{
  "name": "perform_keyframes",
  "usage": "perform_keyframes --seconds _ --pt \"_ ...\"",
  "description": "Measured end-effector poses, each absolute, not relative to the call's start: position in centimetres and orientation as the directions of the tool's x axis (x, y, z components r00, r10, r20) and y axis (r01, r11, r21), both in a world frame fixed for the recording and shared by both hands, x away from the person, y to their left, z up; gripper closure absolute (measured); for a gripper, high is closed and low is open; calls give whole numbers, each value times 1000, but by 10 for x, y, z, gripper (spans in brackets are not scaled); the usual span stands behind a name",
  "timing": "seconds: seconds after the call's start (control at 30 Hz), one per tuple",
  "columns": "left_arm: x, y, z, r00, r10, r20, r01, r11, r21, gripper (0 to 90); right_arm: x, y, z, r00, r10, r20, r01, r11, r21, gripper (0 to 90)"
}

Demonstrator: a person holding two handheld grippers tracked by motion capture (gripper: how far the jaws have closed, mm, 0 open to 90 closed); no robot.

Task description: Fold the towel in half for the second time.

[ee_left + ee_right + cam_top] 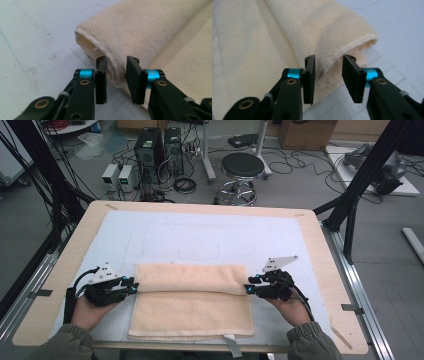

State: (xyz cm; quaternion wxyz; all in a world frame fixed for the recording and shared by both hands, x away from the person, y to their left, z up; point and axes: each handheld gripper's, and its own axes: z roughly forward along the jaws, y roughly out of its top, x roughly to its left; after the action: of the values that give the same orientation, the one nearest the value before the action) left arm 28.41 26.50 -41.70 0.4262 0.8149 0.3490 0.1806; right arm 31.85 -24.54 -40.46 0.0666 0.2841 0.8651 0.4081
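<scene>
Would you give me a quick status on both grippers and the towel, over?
Left gripper and right gripper open, one at each end of the fold. Towel partly folded over itself on the white mat, released. Nothing in the way.

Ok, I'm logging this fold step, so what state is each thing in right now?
towel: cream, far part rolled back over the near part, flat on the mat.
left gripper: at the roll's left end, fingers apart, roll edge between them, not pressed.
right gripper: at the roll's right end, fingers apart, roll edge between them, not pressed.
stool: upright on the floor beyond the table.
</scene>
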Motion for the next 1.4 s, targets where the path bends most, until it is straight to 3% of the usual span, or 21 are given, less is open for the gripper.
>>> perform_keyframes --seconds 0.07,0.27,0.43,0.63,0.8,0.97,1.07,1.17,1.4 --pt "285 268 -414 682 731 -4 417 -385 824 610 320 -249 -402 -820 562 107 435 491 755 522" --pt "302 265 -400 670 742 -13 414 -360 836 473 333 -247 -392 -805 587 85 424 470 774 411" --pt "321 260 -392 655 755 -28 418 -332 846 392 350 -239 -386 -807 582 96 420 453 786 366" --pt "339 249 -399 657 753 -30 436 -348 830 383 373 -223 -398 -806 576 133 458 466 757 378" --pt "351 244 -413 666 744 -54 487 -379 787 452 381 -215 -409 -807 576 132 475 497 726 501" --pt "353 240 -419 673 737 -67 500 -386 775 651 382 -210 -414 -814 557 163 493 517 700 719" --pt "350 238 -419 679 732 -48 486 -400 777 780 381 -208 -413 -827 541 156 479 531 699 801" --pt "345 239 -413 683 730 -26 467 -409 784 830 376 -207 -409 -837 527 145 461 537 707 825" --pt "309 247 -391 715 699 9 377 -397 837 839 346 -214 -383 -865 490 108 393 528 753 830"
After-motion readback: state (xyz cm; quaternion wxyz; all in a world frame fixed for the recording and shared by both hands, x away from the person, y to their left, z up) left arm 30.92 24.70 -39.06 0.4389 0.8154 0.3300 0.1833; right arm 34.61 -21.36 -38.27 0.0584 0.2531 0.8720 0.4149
